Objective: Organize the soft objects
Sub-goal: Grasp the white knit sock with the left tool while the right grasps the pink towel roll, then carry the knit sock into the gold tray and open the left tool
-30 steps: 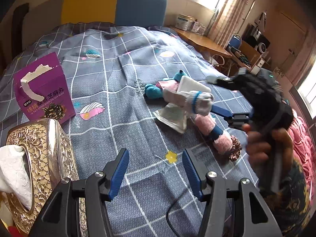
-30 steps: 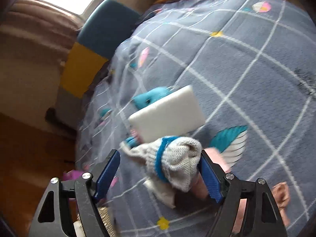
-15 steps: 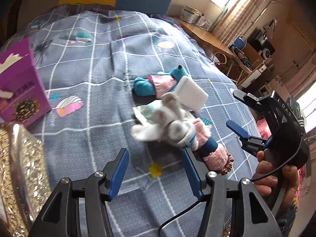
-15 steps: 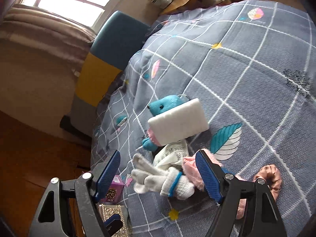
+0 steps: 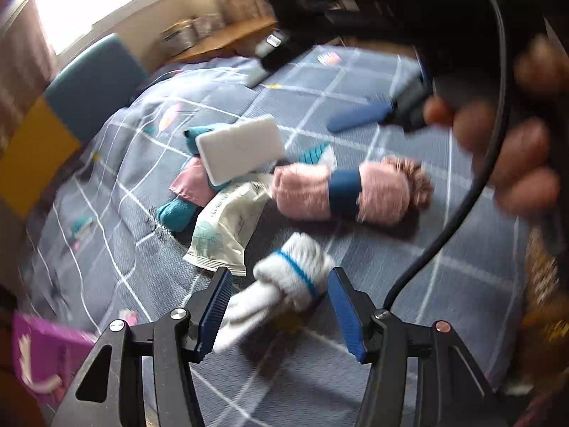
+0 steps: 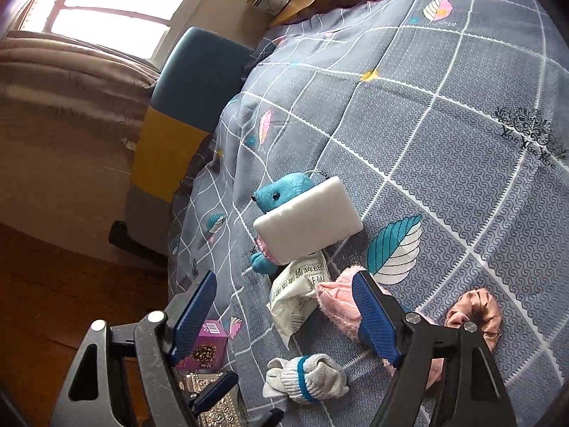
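While the grey checked bed cover (image 6: 444, 149) carries everything, a blue plush toy (image 6: 284, 188) lies under a white foam block (image 6: 307, 219), with a pink fuzzy sock (image 5: 338, 192) and a white packet (image 5: 227, 227) just beside. Nearer, the white glove (image 5: 284, 284) lies on the cover between the left gripper's (image 5: 281, 306) parted jaws. The right gripper (image 6: 284, 316) hangs with jaws apart, holding nothing.
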{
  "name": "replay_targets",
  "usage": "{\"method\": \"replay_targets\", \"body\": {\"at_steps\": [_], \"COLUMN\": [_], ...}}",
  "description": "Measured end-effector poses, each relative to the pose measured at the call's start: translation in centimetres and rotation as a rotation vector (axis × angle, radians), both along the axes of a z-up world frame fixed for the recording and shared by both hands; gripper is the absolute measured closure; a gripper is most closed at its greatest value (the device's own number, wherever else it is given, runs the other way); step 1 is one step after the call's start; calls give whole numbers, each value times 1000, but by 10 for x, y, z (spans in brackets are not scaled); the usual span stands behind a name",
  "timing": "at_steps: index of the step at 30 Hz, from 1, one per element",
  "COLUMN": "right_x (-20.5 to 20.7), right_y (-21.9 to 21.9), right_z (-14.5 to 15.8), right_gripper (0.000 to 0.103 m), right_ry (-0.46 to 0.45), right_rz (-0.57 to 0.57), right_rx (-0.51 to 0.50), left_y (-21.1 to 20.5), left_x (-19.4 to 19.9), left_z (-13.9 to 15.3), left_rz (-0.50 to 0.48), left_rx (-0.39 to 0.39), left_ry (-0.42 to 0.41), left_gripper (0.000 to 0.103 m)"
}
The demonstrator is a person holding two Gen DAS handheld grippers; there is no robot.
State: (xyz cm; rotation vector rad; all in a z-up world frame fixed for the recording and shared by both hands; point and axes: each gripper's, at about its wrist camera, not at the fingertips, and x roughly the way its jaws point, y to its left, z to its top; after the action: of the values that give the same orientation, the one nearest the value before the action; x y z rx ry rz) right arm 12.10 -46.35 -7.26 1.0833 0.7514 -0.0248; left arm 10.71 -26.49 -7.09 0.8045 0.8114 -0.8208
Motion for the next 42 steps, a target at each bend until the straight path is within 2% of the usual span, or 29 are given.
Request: {"method": "replay_targets", "body": {"at_steps": [2,5,9,11,12,14,16,19,21,25,28,29,30,31,34,37,40,42], "right_x": [1,-1,-3,-2,-1,4,11,23,28,35,39,40,40,41,41,42,42,44], "right_y": [2,0,-5,-6,-6,-4,1,19,31,55,75,80,84,86,91,91,91,92], "right_z": [0,-1,-5,-8,-10,-16,-25,-30,-28,-29,-32,-35,-38,-40,-43,-50,-53,-55], "right_gripper": [23,23,23,23,23,23,25,25,25,24,29,45,54,56,58,57,56,56], "right_ry": [7,12,23,39,55,124,217,308,328,380,426,453,477,478,476,490,490,490], "right_rz": [7,2,-13,-11,-9,13,58,157,211,315,382,398,410,422,442,457,459,464], "right_rx": [-11,-11,4,0,-7,-45,-95,-198,-279,-443,-595,-652,-696,-721,-763,-752,-752,-765], "left_y": [-2,-8,-14,-9,-4,6,16,34,46,72,97,104,114,124,171,229,300,338], "left_x": [5,16,26,28,28,29,31,40,48,67,106,120,134,149,188,211,210,201], "left_z": [-12,-30,-47,-49,-47,-37,-29,-14,1,37,69,78,90,105,142,161,163,153], "left_rz": [-32,-40,9,52,64,100,136,210,247,320,440,471,502,542,679,818,959,1023], "left_rx": [46,72,74,62,45,0,-34,-99,-150,-255,-342,-363,-380,-399,-497,-534,-531,-524], "left_ry": [12,53,84,78,87,118,139,217,287,315,334,332,310,271,222,124,54,43], "left_gripper": [46,46,47,64,66,71,72,73,73,73,73,73,73,73,73,73,73,73]}}
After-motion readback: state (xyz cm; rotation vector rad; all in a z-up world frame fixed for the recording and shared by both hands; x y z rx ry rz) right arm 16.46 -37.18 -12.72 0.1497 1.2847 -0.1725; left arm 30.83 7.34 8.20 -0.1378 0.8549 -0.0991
